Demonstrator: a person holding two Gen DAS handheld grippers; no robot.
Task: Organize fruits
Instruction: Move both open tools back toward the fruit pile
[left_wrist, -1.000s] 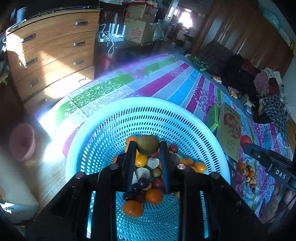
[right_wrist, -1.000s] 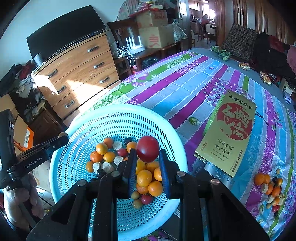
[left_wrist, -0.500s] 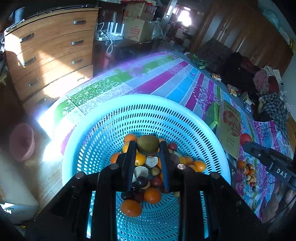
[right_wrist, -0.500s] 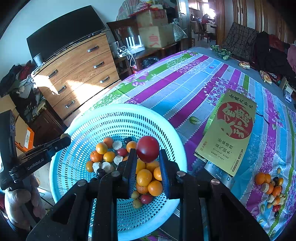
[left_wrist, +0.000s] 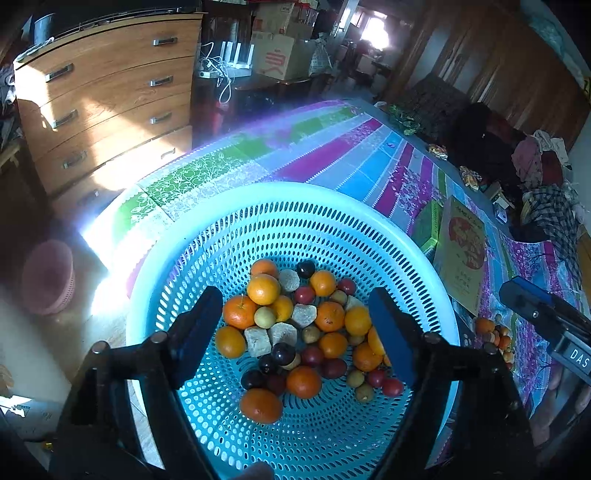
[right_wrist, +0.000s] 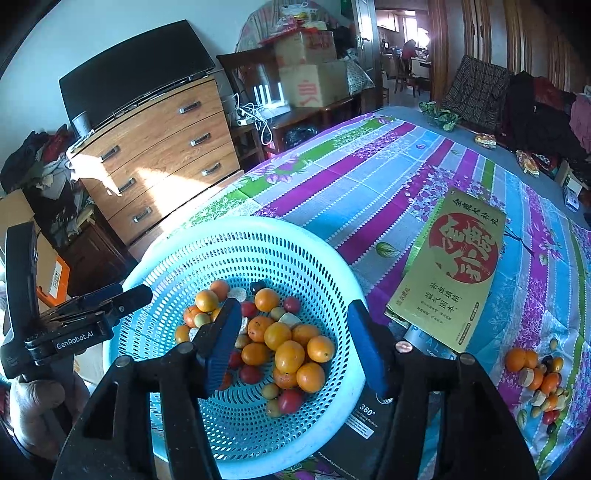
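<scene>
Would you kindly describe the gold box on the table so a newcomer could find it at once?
Start at the striped tablecloth and find the blue basket of fruit. Just right of it lies the gold box, flat on the cloth. Its big red circle with bold lettering sets it apart from the small fruit pile nearby.

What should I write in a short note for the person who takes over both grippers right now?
Left gripper: jaws opening, nothing between them, above the blue basket.
Right gripper: jaws opening, nothing between them, over the same basket.
Done: many fruits lie in the basket, oranges, small red and dark ones.
Left: a small fruit pile waits on the striped tablecloth, beside the yellow box. Move it into the basket.
</scene>
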